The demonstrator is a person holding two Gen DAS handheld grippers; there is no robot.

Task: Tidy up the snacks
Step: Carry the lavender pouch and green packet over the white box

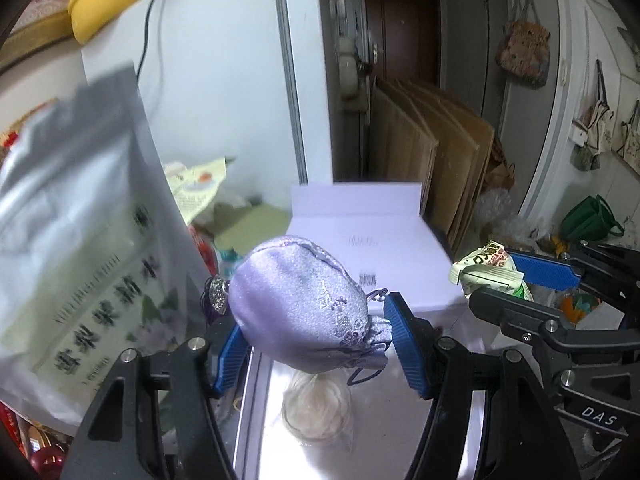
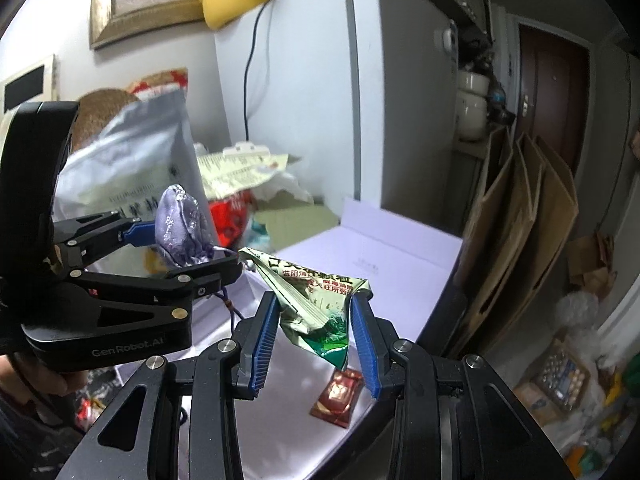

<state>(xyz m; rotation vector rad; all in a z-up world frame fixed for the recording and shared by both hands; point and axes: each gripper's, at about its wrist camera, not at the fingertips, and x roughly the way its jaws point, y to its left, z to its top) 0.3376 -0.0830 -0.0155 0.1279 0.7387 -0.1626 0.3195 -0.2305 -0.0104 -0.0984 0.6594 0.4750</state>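
My left gripper point(image 1: 316, 316) is shut on a lilac satin drawstring pouch point(image 1: 304, 300), held above a white table point(image 1: 384, 240). The same pouch point(image 2: 180, 224) shows at the left of the right wrist view, in the left gripper point(image 2: 180, 252). My right gripper point(image 2: 316, 304) is shut on a crumpled green and cream snack packet point(image 2: 316, 296); this packet point(image 1: 488, 268) appears at the right of the left wrist view. Below it a small red-brown sachet point(image 2: 338, 396) lies on the table. A clear bag of pale snacks point(image 1: 316, 408) lies under the pouch.
A large silver foil bag point(image 1: 76, 240) stands at the left, with red packets and papers behind it. A white fridge point(image 2: 340, 100) stands behind the table. Flattened cardboard point(image 2: 520, 220) leans at the right. Clutter covers the floor point(image 2: 560, 380).
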